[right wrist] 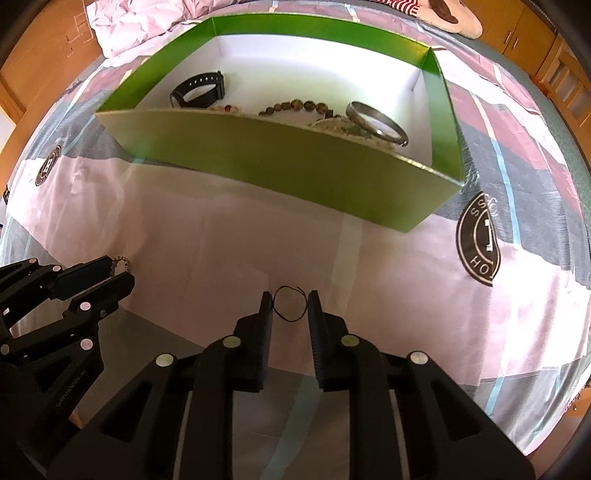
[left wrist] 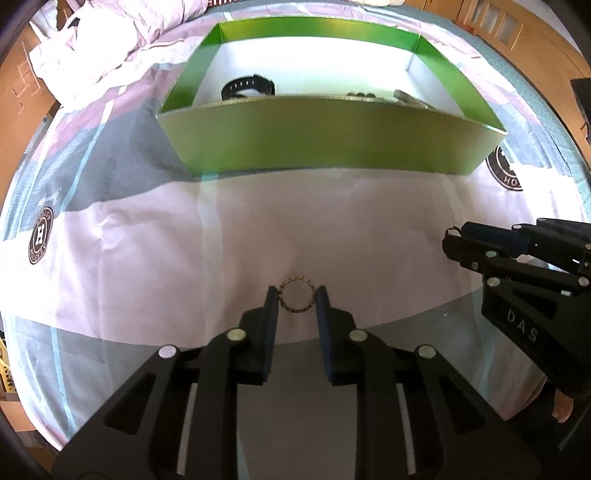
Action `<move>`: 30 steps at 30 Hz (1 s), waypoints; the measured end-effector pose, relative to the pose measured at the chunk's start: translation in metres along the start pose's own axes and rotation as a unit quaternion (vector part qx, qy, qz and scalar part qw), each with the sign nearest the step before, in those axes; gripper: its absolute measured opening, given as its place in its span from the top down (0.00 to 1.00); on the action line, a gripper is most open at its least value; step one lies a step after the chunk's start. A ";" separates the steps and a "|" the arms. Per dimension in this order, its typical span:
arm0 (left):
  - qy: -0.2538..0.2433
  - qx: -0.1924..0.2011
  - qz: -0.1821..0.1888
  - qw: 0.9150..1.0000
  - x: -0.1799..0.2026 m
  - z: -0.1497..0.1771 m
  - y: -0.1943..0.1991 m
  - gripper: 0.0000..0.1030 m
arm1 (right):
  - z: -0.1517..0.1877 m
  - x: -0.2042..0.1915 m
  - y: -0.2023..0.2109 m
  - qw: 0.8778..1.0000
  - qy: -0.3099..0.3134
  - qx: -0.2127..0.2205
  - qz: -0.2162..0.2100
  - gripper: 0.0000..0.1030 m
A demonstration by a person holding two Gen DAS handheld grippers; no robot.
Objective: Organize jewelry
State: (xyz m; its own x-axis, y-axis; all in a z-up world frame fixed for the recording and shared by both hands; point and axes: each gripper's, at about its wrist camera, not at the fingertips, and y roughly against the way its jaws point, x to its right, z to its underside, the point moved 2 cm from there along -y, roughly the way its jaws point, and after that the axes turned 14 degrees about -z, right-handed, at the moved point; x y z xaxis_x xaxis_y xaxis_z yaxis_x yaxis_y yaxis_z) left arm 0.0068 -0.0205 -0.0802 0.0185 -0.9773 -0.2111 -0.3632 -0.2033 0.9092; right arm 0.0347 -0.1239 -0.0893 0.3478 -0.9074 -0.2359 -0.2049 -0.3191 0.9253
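Note:
My left gripper (left wrist: 296, 295) is shut on a small beaded ring bracelet (left wrist: 297, 293), its fingers touching both sides, above the pink bedsheet. In the right wrist view the left gripper (right wrist: 120, 269) shows with the bracelet (right wrist: 122, 263) at its tips. My right gripper (right wrist: 290, 303) is shut on a thin black cord loop (right wrist: 290, 303); it also shows at the right of the left wrist view (left wrist: 452, 236). The green box (right wrist: 280, 158) lies ahead, holding a black watch (right wrist: 199, 90), a bead bracelet (right wrist: 295, 106) and a metal bangle (right wrist: 376, 122).
The patterned bedsheet (left wrist: 147, 240) covers the bed. A crumpled pink duvet (left wrist: 110, 40) lies at the back left. Wooden furniture (right wrist: 535, 33) stands beyond the bed at the back right.

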 end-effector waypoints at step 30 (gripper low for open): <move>0.041 0.132 0.025 0.990 -0.016 -0.077 0.052 0.80 | -0.046 0.039 0.094 0.983 -0.045 0.168 -0.053 0.81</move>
State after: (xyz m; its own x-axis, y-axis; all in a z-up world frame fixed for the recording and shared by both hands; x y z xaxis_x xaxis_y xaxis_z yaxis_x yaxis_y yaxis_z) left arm 0.0597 -0.0202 -0.0024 0.0668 -0.9895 -0.1283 -0.5968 -0.1427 0.7896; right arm 0.0711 -0.1767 0.0018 0.3042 -0.8801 -0.3647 -0.4681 -0.4715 0.7474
